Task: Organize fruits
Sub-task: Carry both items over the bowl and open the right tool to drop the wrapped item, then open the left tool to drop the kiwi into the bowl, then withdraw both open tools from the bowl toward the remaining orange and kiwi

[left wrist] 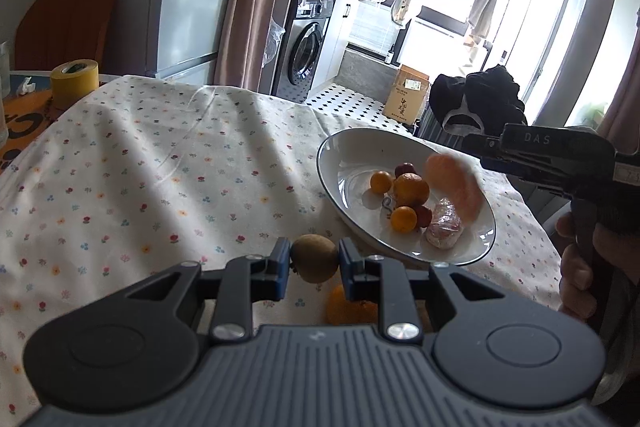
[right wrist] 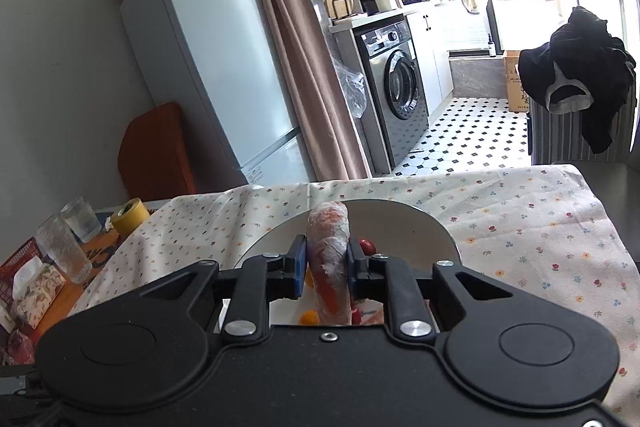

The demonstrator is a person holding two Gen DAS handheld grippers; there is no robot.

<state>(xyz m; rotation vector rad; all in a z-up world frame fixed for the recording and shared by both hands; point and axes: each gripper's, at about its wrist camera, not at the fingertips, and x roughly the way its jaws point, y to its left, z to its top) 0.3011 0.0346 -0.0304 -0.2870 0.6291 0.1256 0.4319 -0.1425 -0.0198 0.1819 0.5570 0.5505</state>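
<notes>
Brown kiwi (left wrist: 314, 258) clenched in left claw (left wrist: 314, 261) above floral tabletop (left wrist: 160, 167), beside white plate (left wrist: 452, 255). Right claw (right wrist: 327, 263), marked "DAS", grips plastic-wrapped carrot (right wrist: 329, 239) over plate; box print unreadable.

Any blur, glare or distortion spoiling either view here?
Left wrist: window blown out, wrapped carrot over the plate motion-smeared, kiwi sharp. Right wrist: window overexposed, fridge bowed by fisheye, carrot sharp.

"das" on right gripper (left wrist: 496, 151)
</notes>
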